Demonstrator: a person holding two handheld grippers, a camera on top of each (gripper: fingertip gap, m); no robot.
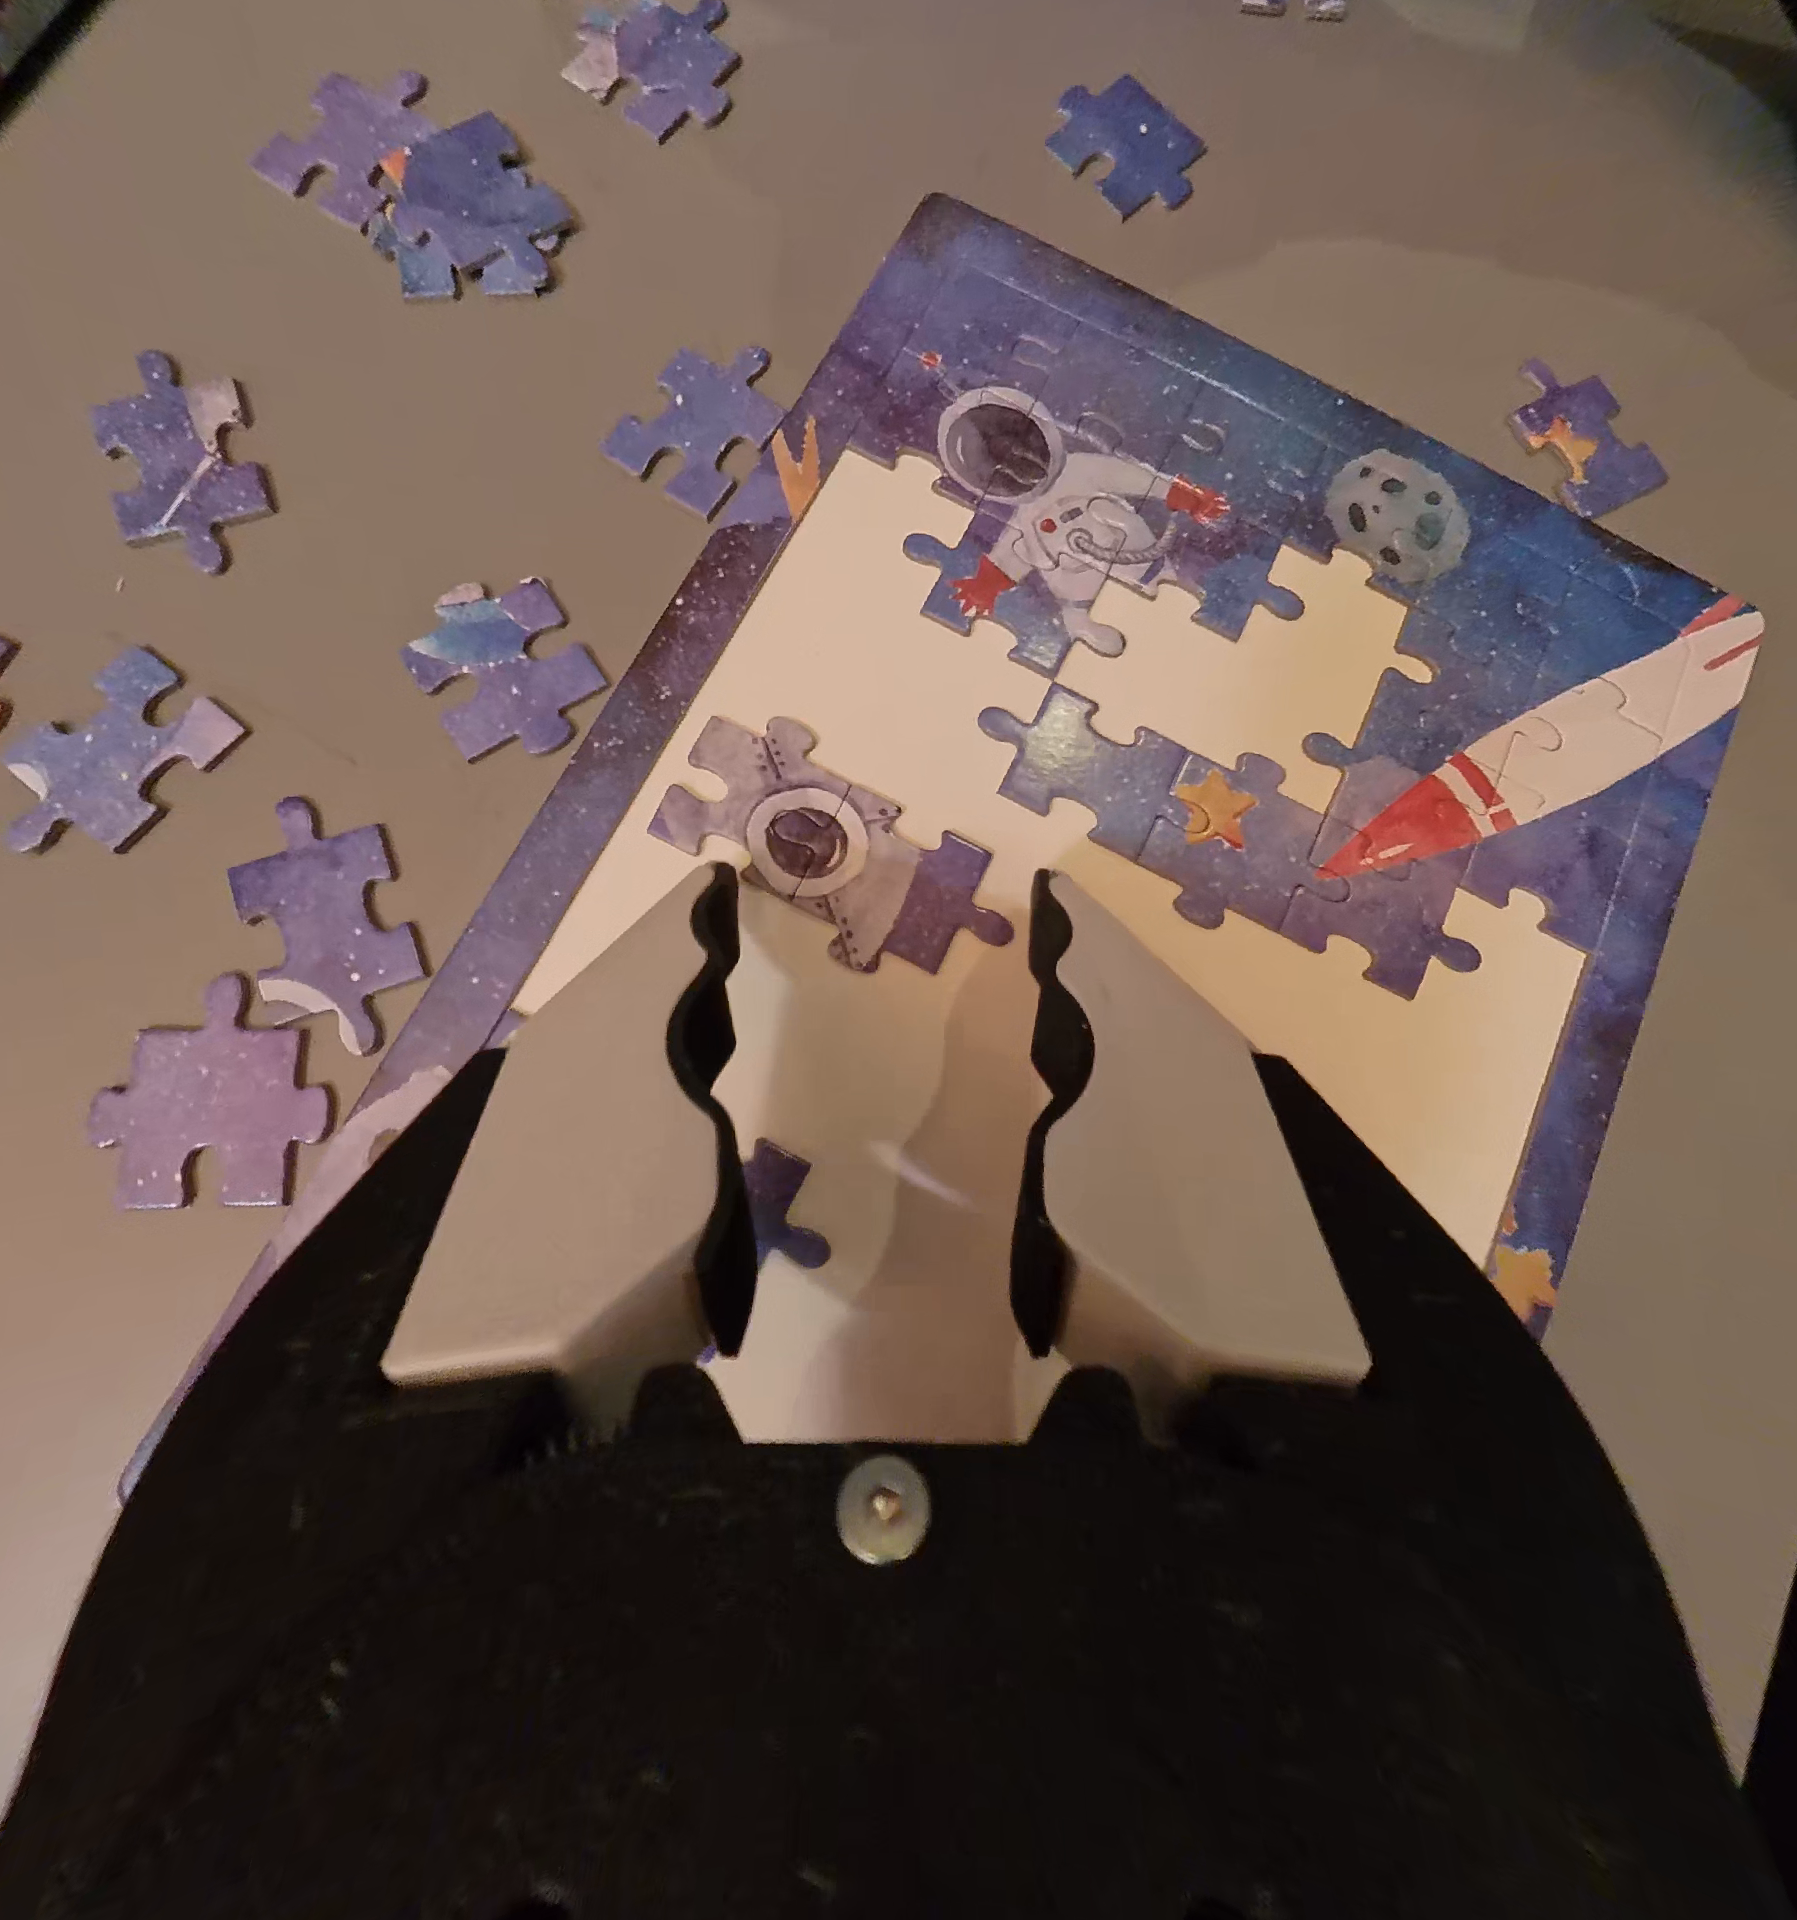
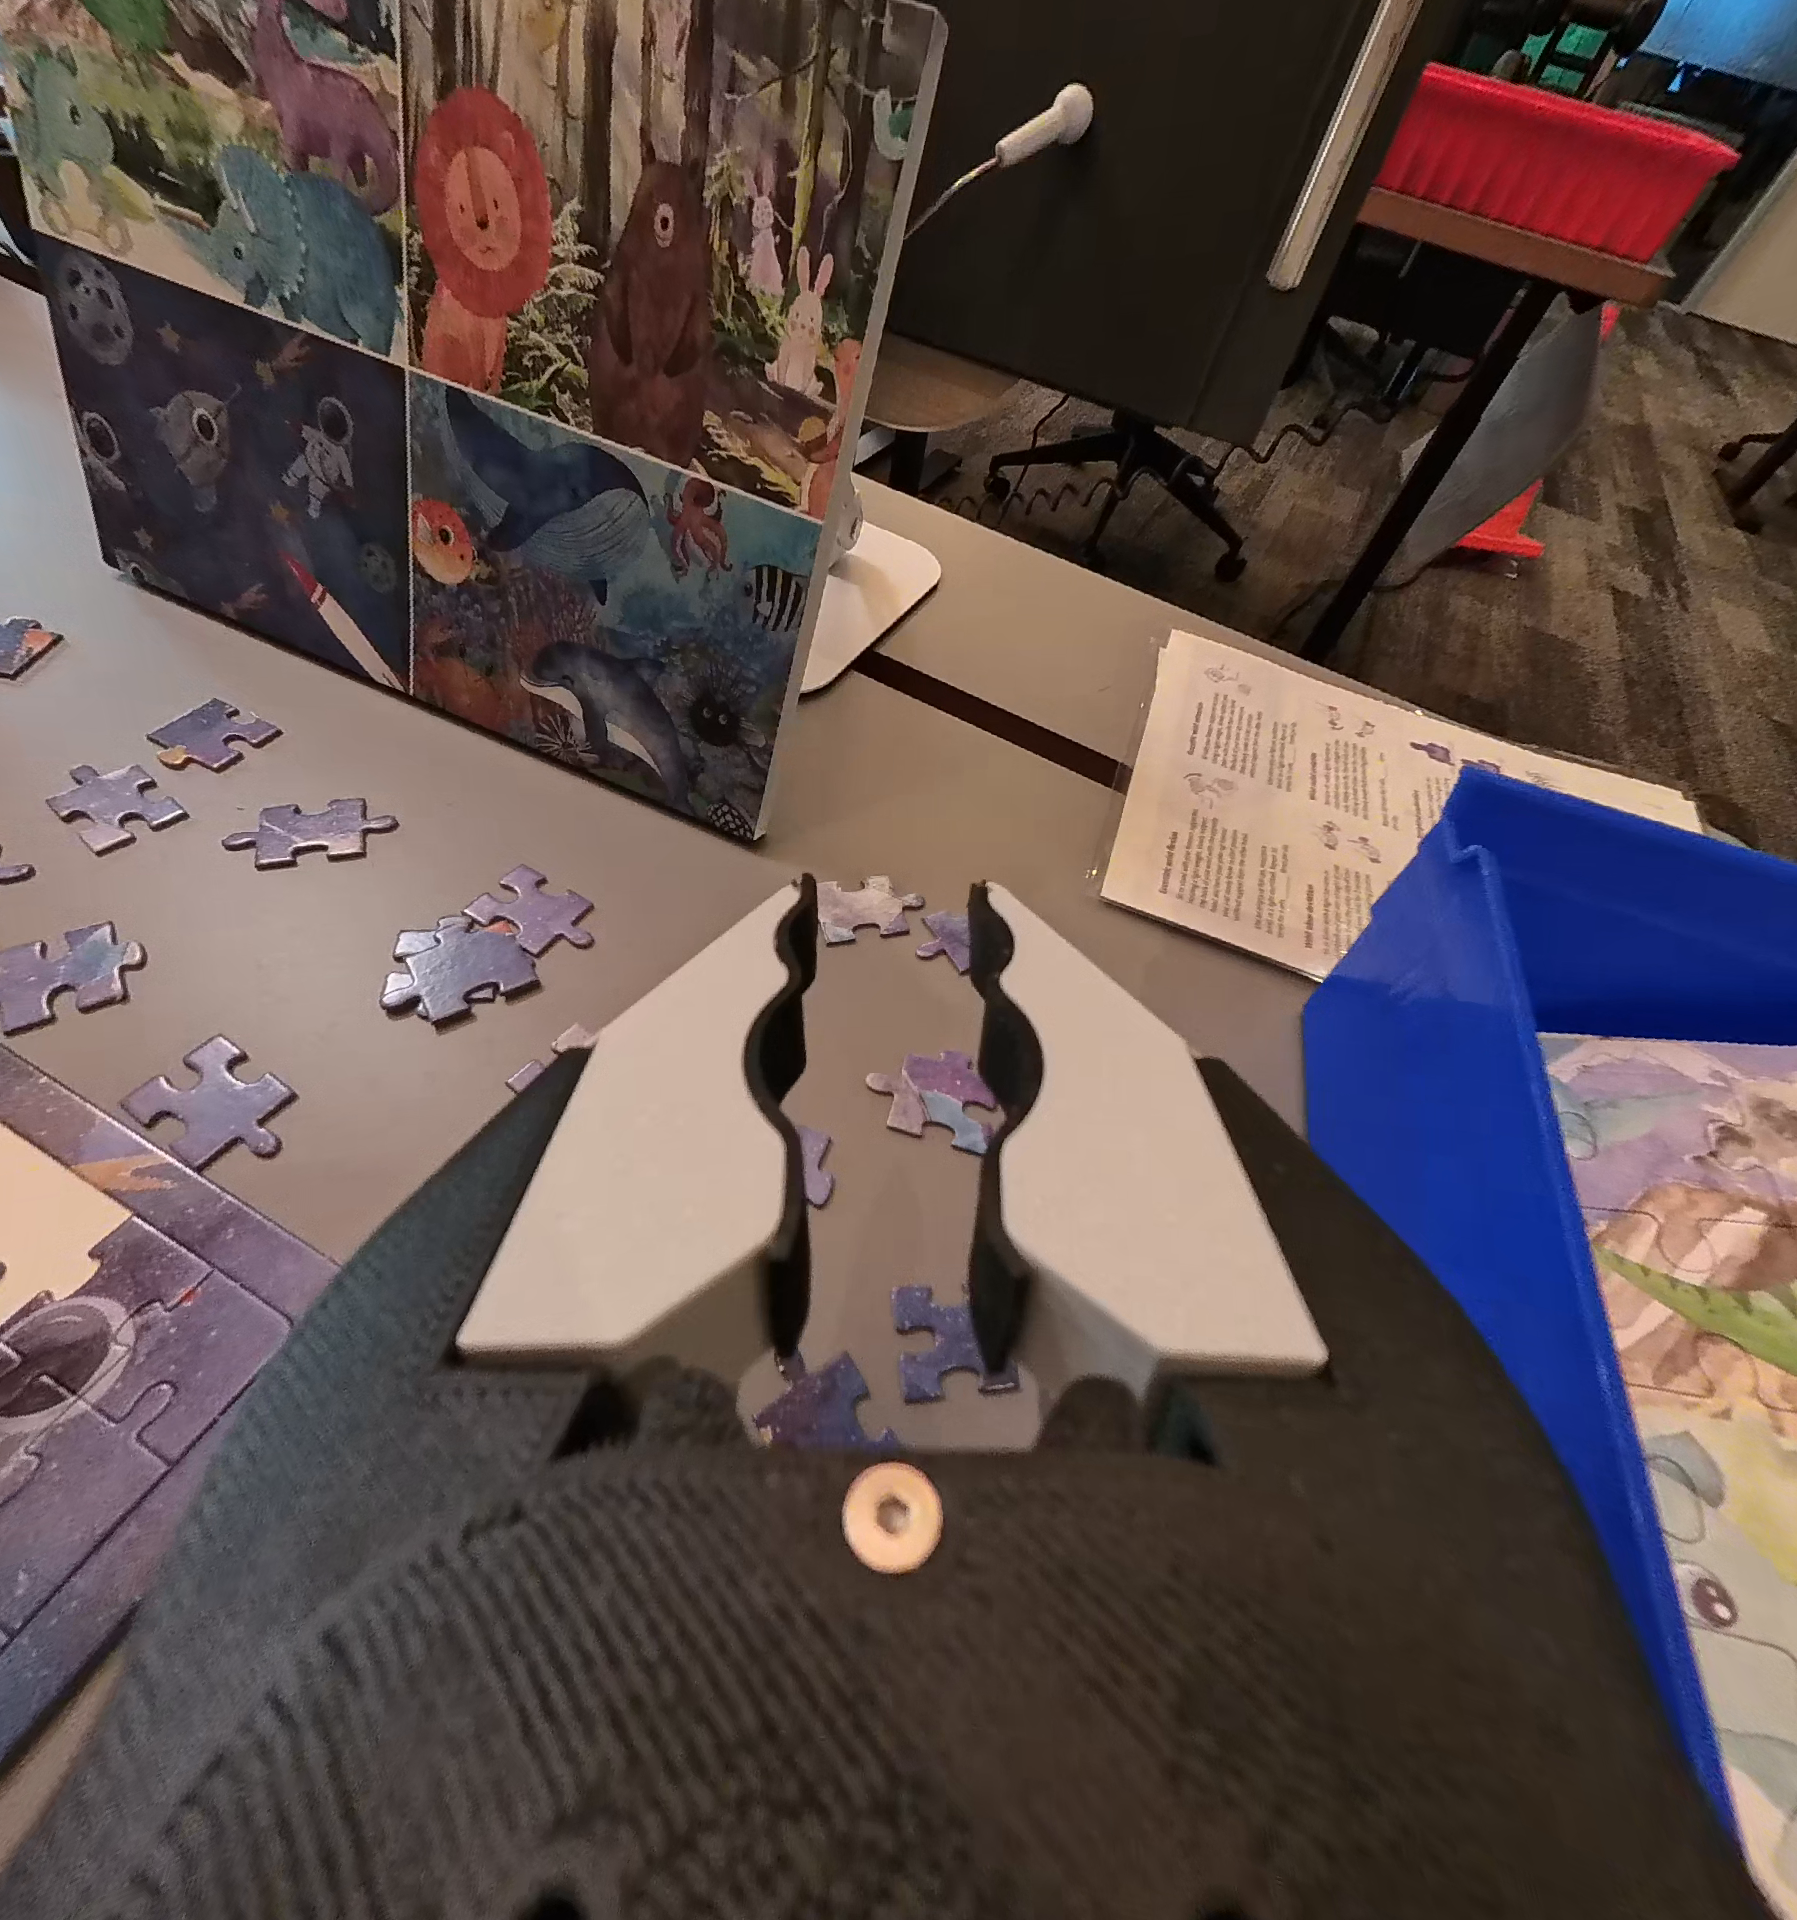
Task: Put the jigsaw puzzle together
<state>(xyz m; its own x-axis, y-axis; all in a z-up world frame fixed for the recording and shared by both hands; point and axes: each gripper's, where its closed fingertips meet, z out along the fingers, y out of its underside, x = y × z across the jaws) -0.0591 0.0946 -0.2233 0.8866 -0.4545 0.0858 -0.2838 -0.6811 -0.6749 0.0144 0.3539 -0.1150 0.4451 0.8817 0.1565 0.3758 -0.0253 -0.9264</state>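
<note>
The puzzle board (image 1: pixel 603 790) lies flat on the grey table (image 1: pixel 458 499), right under the left gripper (image 1: pixel 878 883); that gripper stands wide apart with nothing between its pads, its tips hovering just short of a pair of joined pieces showing a round porthole (image 1: pixel 800 831), which rest loose on the cream backing and touch nothing else on the board; ahead and to the right of those tips a strip with a yellow star (image 1: pixel 1216 810) runs into the red-nosed rocket (image 1: pixel 1538 769); farther ahead the astronaut (image 1: pixel 1060 509) and the grey moon (image 1: pixel 1393 509) are fitted in, and the far edge and right side look filled. I'd judge it a little over half done; the broad cream patches near the gripper and in the middle are bare, and a good many loose pieces (image 1: pixel 177 457) lie scattered on the table out to its left.

The right gripper (image 2: pixel 894 894) hangs above the table at a narrower spread, also holding nothing; single pieces (image 2: pixel 935 1101) lie on the table beneath and just beyond its tips, untouched; to its right sits a blue bin (image 2: pixel 1413 1091) with another picture inside, and past that a printed sheet (image 2: pixel 1278 800); ahead and to the left stands the illustrated box (image 2: pixel 437 416), upright.
</note>
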